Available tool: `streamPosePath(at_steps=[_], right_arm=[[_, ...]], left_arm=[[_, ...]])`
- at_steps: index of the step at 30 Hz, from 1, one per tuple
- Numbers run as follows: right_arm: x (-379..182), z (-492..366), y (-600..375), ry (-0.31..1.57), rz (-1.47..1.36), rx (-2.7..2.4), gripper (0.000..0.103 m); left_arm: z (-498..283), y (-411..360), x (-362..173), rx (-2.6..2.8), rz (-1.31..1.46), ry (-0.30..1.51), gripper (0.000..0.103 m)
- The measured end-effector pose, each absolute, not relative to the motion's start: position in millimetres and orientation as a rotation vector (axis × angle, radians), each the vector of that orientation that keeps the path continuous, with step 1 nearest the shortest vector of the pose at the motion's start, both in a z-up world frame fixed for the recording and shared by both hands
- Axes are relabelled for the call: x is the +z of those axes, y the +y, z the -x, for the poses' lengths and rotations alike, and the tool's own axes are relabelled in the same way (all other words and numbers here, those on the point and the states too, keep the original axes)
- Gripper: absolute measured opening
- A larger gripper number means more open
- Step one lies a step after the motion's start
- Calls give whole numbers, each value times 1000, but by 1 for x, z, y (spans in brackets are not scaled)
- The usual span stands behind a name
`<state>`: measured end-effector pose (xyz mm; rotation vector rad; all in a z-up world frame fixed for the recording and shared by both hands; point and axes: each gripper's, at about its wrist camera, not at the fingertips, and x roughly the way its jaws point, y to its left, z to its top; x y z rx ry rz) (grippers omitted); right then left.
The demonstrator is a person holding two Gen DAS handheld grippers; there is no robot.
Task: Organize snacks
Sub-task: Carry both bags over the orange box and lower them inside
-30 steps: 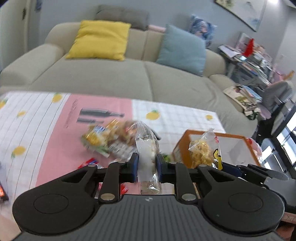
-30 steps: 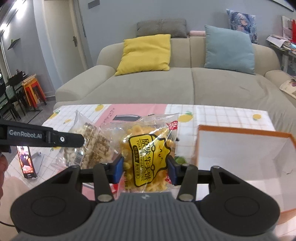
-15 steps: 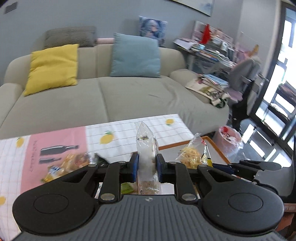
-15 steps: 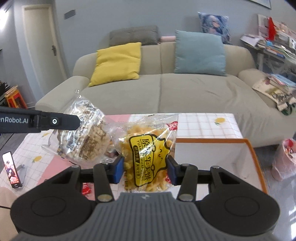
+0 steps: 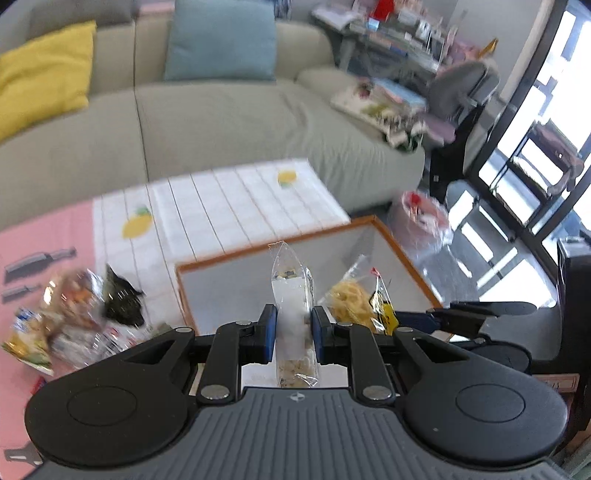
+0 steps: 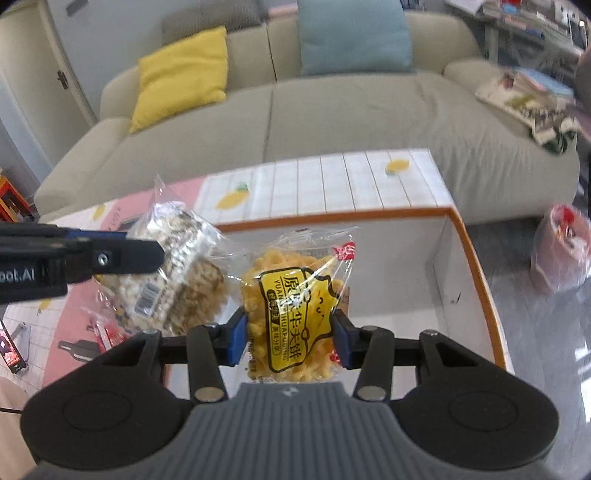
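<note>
glistening clear packet of yellow curls, yellow label

ahead of me is a beige sofa with a yellow cushion and a blue cushion on it. papers lie on its right end. a phone lies at the table's left edge. on the floor at right stands a pink bin, near an office chair.
</note>
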<state>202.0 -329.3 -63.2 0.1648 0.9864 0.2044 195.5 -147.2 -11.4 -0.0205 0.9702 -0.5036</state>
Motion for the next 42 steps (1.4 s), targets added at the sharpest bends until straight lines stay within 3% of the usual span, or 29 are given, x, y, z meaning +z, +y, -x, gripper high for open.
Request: streamPosePath(at_steps=[19, 38, 42], right_arm=[[-151, -253, -338, 1315, -260, 247, 45], [-180, -267, -345, 1415, -408, 226, 47], [-179, -266, -340, 1405, -398, 218, 47]], left_arm=[[-241, -178, -84, -418, -85, 1308, 22], [-242, -180, -104, -313, -104, 1449, 22], [-238, -179, -93, -310, -141, 1403, 29]])
